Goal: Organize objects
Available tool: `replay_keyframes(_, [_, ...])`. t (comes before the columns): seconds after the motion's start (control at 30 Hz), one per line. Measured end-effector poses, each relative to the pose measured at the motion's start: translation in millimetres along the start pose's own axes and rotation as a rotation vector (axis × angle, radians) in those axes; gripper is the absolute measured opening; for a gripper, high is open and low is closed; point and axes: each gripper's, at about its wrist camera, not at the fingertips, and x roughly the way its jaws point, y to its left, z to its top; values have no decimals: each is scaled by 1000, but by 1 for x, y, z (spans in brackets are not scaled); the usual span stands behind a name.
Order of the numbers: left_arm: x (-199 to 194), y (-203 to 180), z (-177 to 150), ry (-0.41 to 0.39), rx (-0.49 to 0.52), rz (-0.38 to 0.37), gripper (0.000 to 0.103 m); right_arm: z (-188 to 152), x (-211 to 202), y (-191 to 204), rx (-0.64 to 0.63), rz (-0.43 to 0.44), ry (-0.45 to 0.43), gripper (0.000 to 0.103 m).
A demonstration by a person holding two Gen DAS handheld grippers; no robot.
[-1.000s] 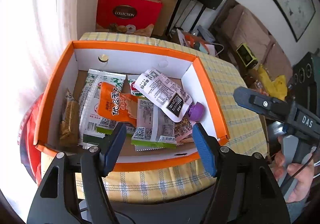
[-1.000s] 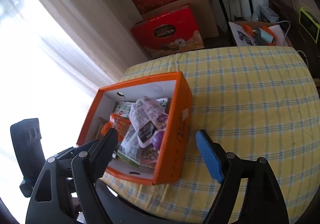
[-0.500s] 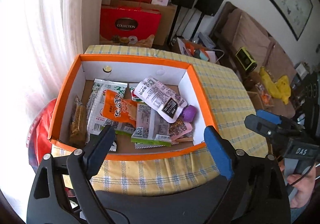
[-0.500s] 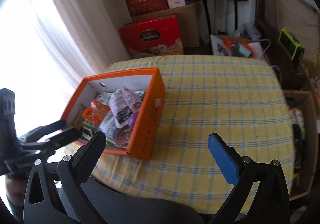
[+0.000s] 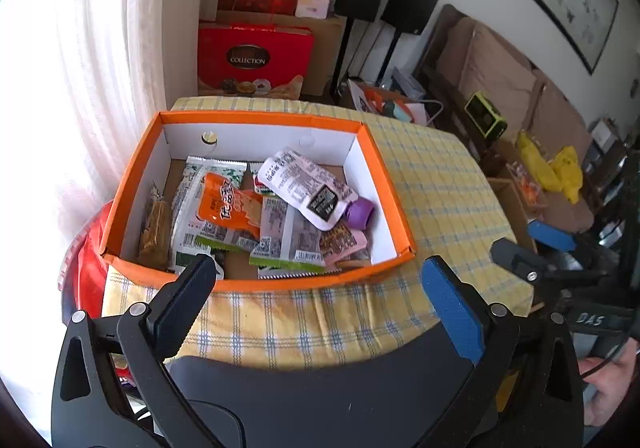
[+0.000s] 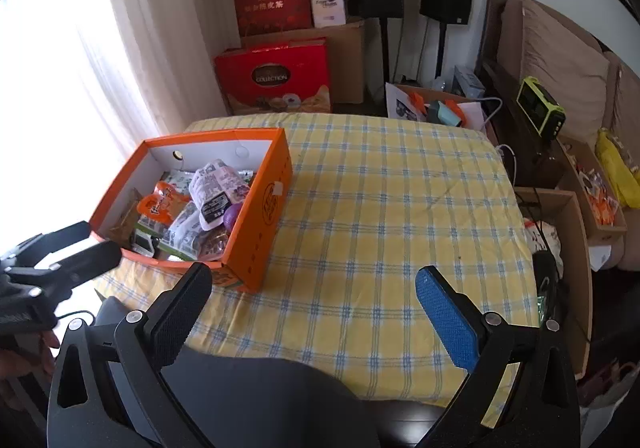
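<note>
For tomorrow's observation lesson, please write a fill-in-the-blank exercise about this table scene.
1. The snack packets lie inside an ____ cardboard box.
2. The white pouch has a ____ cap.
3. The tablecloth is checked yellow and ____.
4. Both the left hand-held gripper and the right hand-held gripper hold ____.

Missing words: orange; purple; blue; nothing

Two wrist fisheye views look steeply down over their own jaws, the left close above the orange box (image 5: 256, 204) at frame centre, the right farther back with that box (image 6: 192, 200) left of centre on the shared checked counter (image 6: 400, 216).
</note>
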Motion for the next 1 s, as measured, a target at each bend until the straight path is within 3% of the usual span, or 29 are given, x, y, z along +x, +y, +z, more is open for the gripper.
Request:
replay_keyframes(0.13, [-3,-4,-6,-12,12,36,103,-6,-14,3,-4,-42,-44,103])
replay_keyframes(0.47, [-23,-16,-22,-53,65,120,103,-22,-40,4,30,-42,-88,103])
replay_keyframes(1.0, [-41,-30,-32,-61,87,124,103,-45,-64,0,34,-108,-116,103])
